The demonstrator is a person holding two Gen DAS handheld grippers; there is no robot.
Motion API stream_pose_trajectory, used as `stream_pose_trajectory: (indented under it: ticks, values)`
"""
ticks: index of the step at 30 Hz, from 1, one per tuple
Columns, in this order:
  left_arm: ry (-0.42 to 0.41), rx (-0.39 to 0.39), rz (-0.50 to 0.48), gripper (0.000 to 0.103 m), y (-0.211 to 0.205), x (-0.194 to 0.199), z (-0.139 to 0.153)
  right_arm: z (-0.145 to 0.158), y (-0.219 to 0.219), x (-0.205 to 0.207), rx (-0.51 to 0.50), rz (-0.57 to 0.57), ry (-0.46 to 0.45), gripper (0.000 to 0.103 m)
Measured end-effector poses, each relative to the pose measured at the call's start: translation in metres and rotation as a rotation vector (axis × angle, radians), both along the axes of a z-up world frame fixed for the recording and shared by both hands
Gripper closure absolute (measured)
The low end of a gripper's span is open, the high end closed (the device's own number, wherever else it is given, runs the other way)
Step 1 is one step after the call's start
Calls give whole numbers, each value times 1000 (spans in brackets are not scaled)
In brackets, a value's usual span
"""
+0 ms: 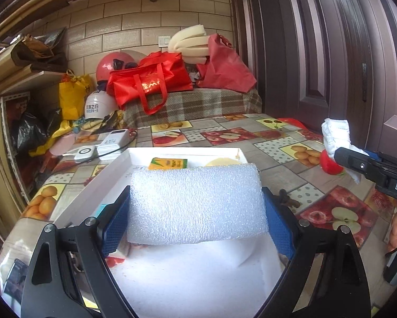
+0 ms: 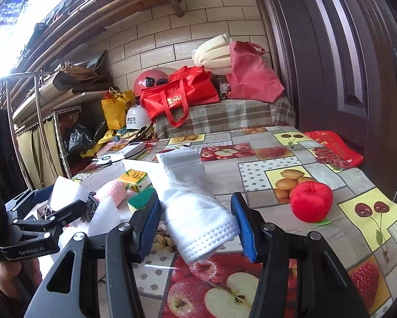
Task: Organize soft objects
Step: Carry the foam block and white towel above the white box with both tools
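Observation:
My left gripper (image 1: pixel 195 198) is shut on a white foam block (image 1: pixel 195 204), which fills the wide gap between its blue pads. It hovers over more white foam (image 1: pixel 198 273) and a white box (image 1: pixel 182 151) that holds a yellow carton (image 1: pixel 168 163). My right gripper (image 2: pixel 195 228) is shut on a rolled white towel (image 2: pixel 190 198), tilted up above the fruit-print tablecloth (image 2: pixel 278 159). A red plush apple (image 2: pixel 311 201) lies on the cloth to its right. The box (image 2: pixel 103 176) on its left also holds a pink soft roll (image 2: pixel 113 190) and a green sponge (image 2: pixel 140 198).
Red bags (image 1: pixel 150 82), helmets (image 1: pixel 97 106) and folded cream foam (image 1: pixel 190 43) pile up at the table's far end. A power bank (image 1: pixel 115 139) lies behind the box. A dark door (image 1: pixel 317 53) stands close on the right. A coil of rope (image 2: pixel 162 238) lies under the towel.

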State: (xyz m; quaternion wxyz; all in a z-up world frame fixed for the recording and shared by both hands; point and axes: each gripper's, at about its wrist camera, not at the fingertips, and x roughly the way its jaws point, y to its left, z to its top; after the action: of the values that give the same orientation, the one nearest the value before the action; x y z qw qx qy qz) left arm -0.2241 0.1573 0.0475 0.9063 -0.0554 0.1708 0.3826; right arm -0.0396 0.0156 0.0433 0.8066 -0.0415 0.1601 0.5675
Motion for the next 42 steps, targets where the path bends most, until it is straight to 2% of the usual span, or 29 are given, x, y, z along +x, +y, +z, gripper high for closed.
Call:
stream_pose_trajectory:
  ticks: [14, 26, 37, 42]
  values:
    - [-51, -66, 184, 11, 58, -43, -4, -8, 44, -36, -55, 103, -73, 49]
    - [-27, -51, 207, 11, 70, -34, -5, -9, 79, -57, -71, 164, -124, 48]
    - [-55, -56, 227, 11, 80, -38, -2, -12, 127, -43, -103, 147, -66, 48]
    - [-91, -45, 250, 11, 79, -41, 4, -12, 137, -40, -110, 155, -56, 48]
